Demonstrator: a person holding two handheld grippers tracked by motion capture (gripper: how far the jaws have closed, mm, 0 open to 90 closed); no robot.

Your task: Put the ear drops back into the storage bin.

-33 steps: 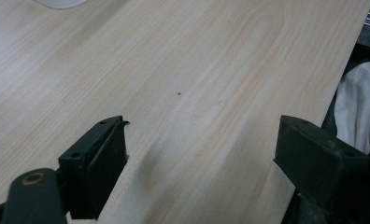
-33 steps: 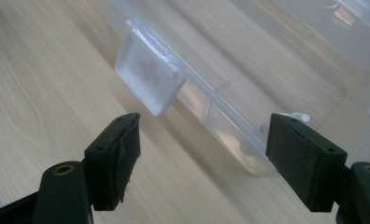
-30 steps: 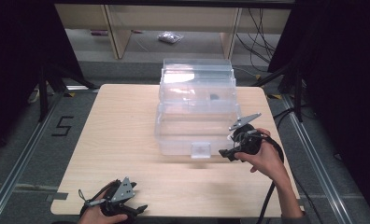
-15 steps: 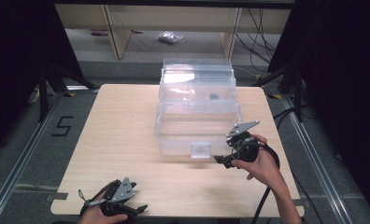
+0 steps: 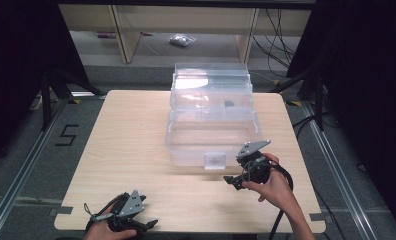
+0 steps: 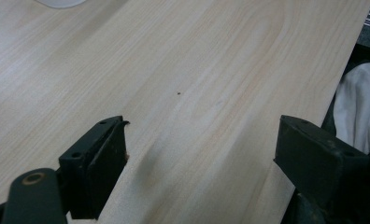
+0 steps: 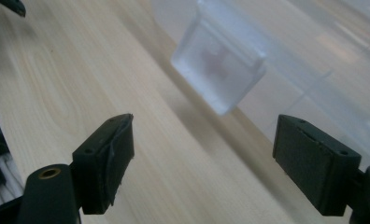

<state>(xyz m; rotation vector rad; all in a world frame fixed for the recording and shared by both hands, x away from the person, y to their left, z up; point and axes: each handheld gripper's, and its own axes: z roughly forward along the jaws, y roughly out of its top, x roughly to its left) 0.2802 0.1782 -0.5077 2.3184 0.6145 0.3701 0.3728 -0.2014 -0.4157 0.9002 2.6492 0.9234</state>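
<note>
We found the clear plastic storage box (image 5: 212, 120) in the upper centre of the high view, standing on the wooden table (image 5: 126, 140) toward its far edge, lid down. Its frosted front latch (image 5: 215, 160) faced the person.

The right gripper (image 5: 232, 181) sat low, just right of the latch and short of it, at lower centre-right of the frame. Its jaws had just been opening and stood spread with nothing between them. We judged this a lining-up for the latch, the wide gap being what the tab would need.

The left gripper (image 5: 148, 223) rested at the bottom left edge of the frame, well apart from the box, jaws also spread and empty; we took it as parked out of the way.

The right gripper view gave what the high view could not: the latch (image 7: 218, 72) lay ahead of the jaws at upper centre, untouched. The left gripper view showed bare tabletop (image 6: 183, 84) between its jaws.
</note>
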